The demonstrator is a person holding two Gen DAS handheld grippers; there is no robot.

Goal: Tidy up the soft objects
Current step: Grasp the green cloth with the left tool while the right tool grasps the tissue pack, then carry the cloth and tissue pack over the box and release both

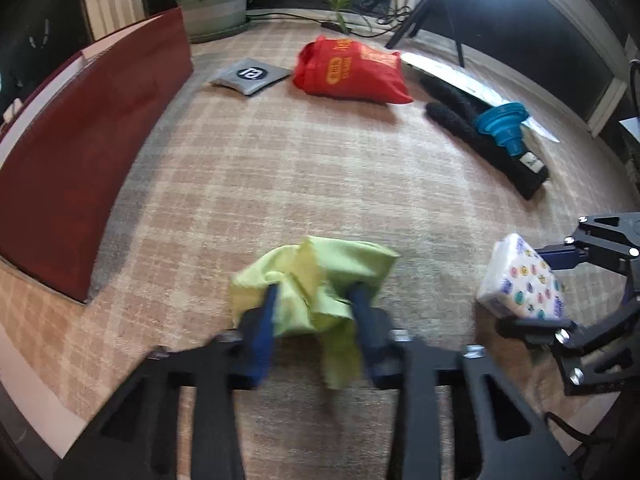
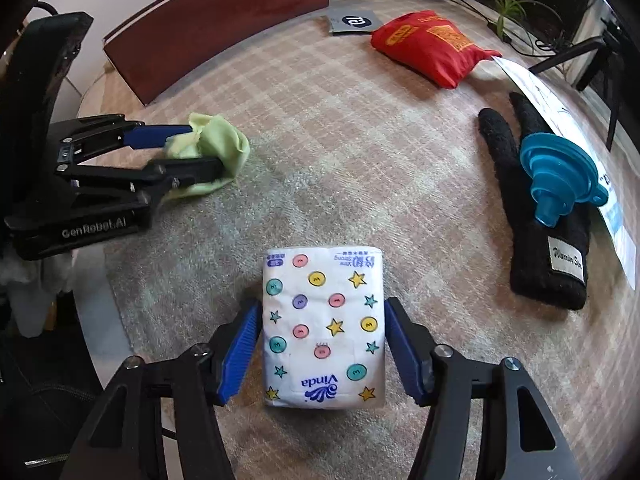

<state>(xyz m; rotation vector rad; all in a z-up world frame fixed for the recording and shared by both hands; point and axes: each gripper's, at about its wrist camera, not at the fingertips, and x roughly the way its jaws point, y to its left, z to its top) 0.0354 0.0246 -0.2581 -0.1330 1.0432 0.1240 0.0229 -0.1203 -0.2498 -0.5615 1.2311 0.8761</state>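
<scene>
A crumpled light-green cloth (image 1: 320, 268) lies on the checked carpet, bunched between the blue pads of my left gripper (image 1: 314, 296), which is shut on it. The right wrist view shows the same grip from the side: the left gripper (image 2: 200, 148) with the green cloth (image 2: 224, 140) squeezed in its tips. A white tissue pack (image 2: 324, 320) printed with coloured dots and stars sits lengthwise between the blue pads of my right gripper (image 2: 324, 308). Both pads touch its long sides. In the left wrist view the right gripper (image 1: 520, 286) holds the tissue pack (image 1: 520, 280) at the right edge.
Further off on the carpet lie a red fabric bag (image 1: 348, 70), a grey pouch (image 1: 250, 76) and a black glove (image 1: 480, 132) with a blue collapsible funnel (image 1: 504, 124) on it. A dark red box wall (image 1: 80, 152) stands at left. A plant pot (image 1: 216, 8) and cables line the far edge.
</scene>
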